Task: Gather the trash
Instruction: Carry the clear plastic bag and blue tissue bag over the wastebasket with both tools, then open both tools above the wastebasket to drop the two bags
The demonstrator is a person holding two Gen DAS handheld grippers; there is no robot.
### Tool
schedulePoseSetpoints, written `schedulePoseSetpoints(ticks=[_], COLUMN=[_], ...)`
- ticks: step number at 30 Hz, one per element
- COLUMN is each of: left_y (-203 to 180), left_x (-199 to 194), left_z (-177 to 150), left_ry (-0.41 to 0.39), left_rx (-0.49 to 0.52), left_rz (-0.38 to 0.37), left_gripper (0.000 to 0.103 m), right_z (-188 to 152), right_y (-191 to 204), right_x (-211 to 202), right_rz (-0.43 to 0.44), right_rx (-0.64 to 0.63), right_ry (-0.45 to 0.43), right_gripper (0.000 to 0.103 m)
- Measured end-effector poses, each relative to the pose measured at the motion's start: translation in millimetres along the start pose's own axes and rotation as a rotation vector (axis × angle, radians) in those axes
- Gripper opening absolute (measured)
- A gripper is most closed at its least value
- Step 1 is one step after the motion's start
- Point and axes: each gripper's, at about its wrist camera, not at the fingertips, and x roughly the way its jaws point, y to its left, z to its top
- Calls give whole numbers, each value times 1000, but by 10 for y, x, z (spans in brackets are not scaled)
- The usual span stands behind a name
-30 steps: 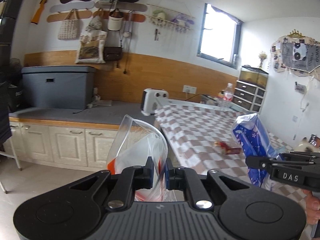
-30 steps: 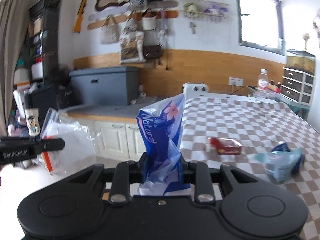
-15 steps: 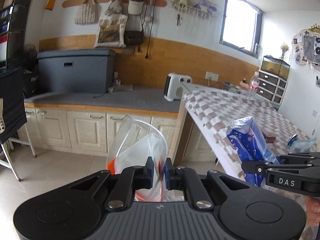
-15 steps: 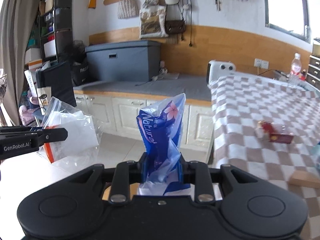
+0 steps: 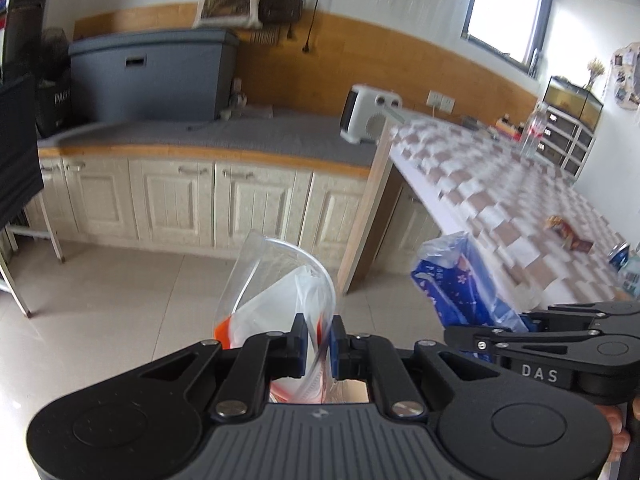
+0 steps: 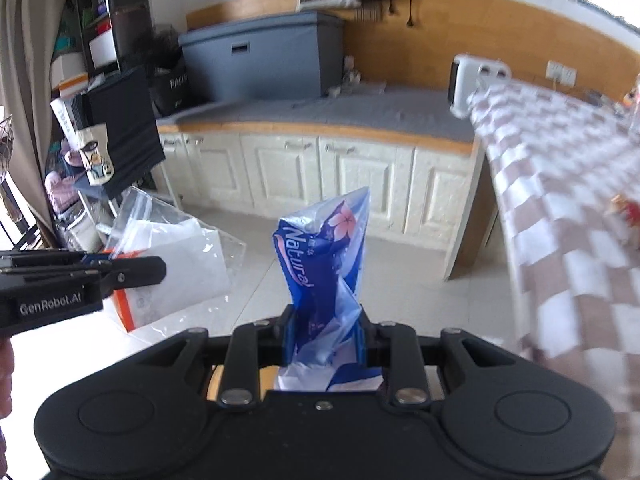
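Observation:
My left gripper [image 5: 319, 340] is shut on a clear plastic bag [image 5: 280, 280] with white and orange contents; the bag also shows in the right wrist view [image 6: 176, 264]. My right gripper [image 6: 324, 332] is shut on a crumpled blue "Natural" wrapper [image 6: 324, 248], seen from the side in the left wrist view [image 5: 460, 280]. Both are held in the air above the tiled floor, left of the checkered table [image 5: 500, 200]. A red packet [image 5: 568, 232] and a blue wrapper [image 5: 622, 256] lie on that table.
Cream cabinets [image 5: 180, 200] with a grey counter run along the back wall, with a grey box [image 5: 152, 72] and a white heater [image 5: 368, 112] on top. A dark rack [image 6: 116, 128] stands at the left. A bottle [image 5: 534, 128] stands at the table's far end.
Both grippers have swung left and tilted down, away from the table toward the floor, each still holding its bag. The table has slid to the right of both views.

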Motion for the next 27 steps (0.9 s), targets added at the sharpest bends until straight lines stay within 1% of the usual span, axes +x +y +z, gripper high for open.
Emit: schedulePoseSetpoints(ticks=[3,8,11,14,19,23,25,26,27], left_y=[66,169,187,198,192,157,168,182,190], left_x=[169,476,679,884,1186,1307,1332,1338,1346], left_z=[-60,-160,-253,-381,-590,-684,-690,-694,-690], left_ry=[45,127,201,286,388,420,424,426,427], left_rx=[-7,-19,-13,-17,-12,40,50,48,48], left_rz=[0,-7,-7,-12,2,43,57,64,69], left_gripper=[11,11,11,11,11,12,17,21,31], right_z=[-26,-129,-202,-226,-336,-411,-416,-408,-412], right_y=[11,25,-18,-71,-51,16,41,41,44], right_x=[241,594,783,908,1084,1189,1221,1236,1236], right_rz=[18,22,24,44,19,21,31,34,34], right_rx=[6,-28,-21,15,-16,-57,-71,-66,-61], right_ry=[66,172,257,313,380,419,399,377,362], right_gripper=[29,29,29,29,29,29,32,38,44])
